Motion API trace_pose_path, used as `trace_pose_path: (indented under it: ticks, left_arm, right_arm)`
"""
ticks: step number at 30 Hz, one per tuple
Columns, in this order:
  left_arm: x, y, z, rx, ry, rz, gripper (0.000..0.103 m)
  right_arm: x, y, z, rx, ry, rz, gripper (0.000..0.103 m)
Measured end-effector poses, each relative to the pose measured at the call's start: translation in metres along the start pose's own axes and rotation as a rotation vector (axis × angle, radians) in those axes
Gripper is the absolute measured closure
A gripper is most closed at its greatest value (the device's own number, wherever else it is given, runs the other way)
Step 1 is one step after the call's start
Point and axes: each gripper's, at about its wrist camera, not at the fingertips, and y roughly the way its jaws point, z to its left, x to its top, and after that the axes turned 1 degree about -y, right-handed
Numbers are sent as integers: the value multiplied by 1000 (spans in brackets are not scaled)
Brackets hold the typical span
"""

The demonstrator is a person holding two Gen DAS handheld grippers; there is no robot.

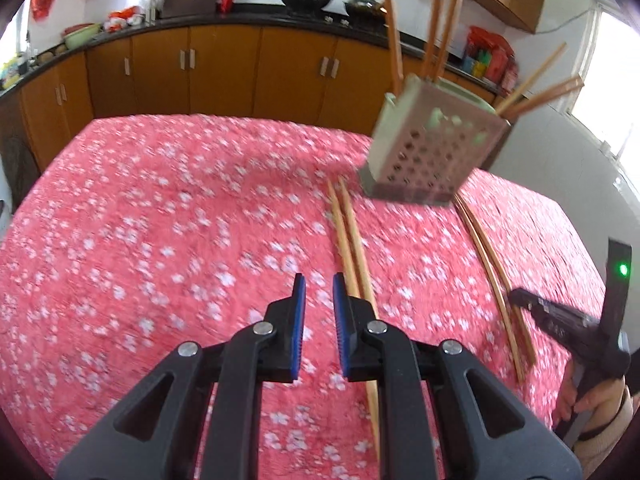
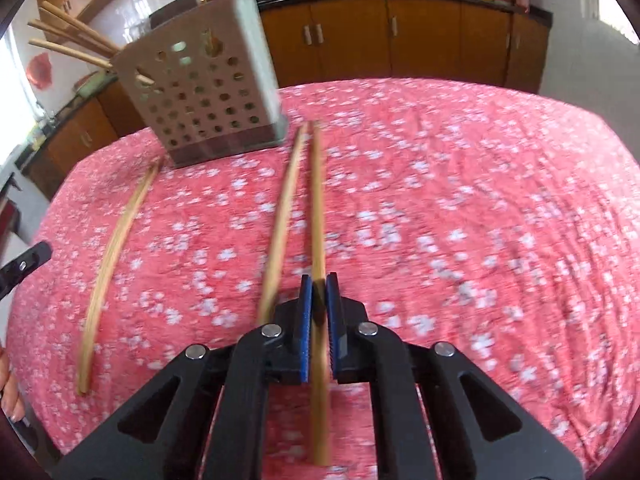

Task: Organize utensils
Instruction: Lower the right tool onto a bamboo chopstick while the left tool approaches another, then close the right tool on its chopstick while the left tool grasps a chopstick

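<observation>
A perforated grey holder with several wooden chopsticks stands at the back of the table. In front of it two pairs of chopsticks lie on the cloth. My left gripper is just left of one pair. A narrow gap shows between its blue pads, and only cloth is in that gap. My right gripper is shut on one chopstick of the other pair, near its close end. That chopstick's partner lies free to its left. In the left wrist view the right gripper meets that pair.
A pink flowered cloth covers the table. Brown cabinets under a dark counter with pots run behind it. A person's hand holds the right gripper at the table's right edge. The left gripper's tip shows at the right view's left edge.
</observation>
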Motion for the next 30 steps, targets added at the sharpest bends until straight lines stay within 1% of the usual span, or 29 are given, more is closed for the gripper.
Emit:
trace_pose_path:
  ticks: [2, 5, 12, 16, 20, 23, 24, 25, 28, 30]
  left_arm:
    - [-4, 4, -7, -28, 15, 28, 88]
    - [-15, 13, -16, -47, 41, 64, 88]
    - [-28, 30, -25, -48, 58, 119, 90]
    - [-31, 35, -30, -12, 93, 117, 91]
    - [-30, 37, -29, 24, 93, 108, 93]
    - [-27, 39, -27, 83, 105, 91, 95]
    - [-23, 41, -22, 105, 96, 86, 95]
    - [-21, 43, -17, 110, 85, 85, 95]
    - [-10, 48, 12, 152, 13, 73, 95]
    - [-5, 48, 25, 159, -11, 71, 95]
  right_arm:
    - [1, -1, -12, -37, 38, -10, 95]
    - [1, -3, -26, -40, 92, -17, 95]
    - [-4, -7, -29, -54, 67, -27, 95]
    - [-4, -7, -28, -52, 66, -29, 95]
    - [-6, -8, -23, -52, 51, -21, 94]
    - [-10, -10, -21, -43, 41, -22, 94]
    - [-11, -10, -21, -43, 30, -26, 95]
    - [-12, -11, -22, -42, 26, -29, 95]
    - [-11, -11, -27, -48, 39, -36, 95]
    - [-8, -10, -30, -53, 55, -43, 95]
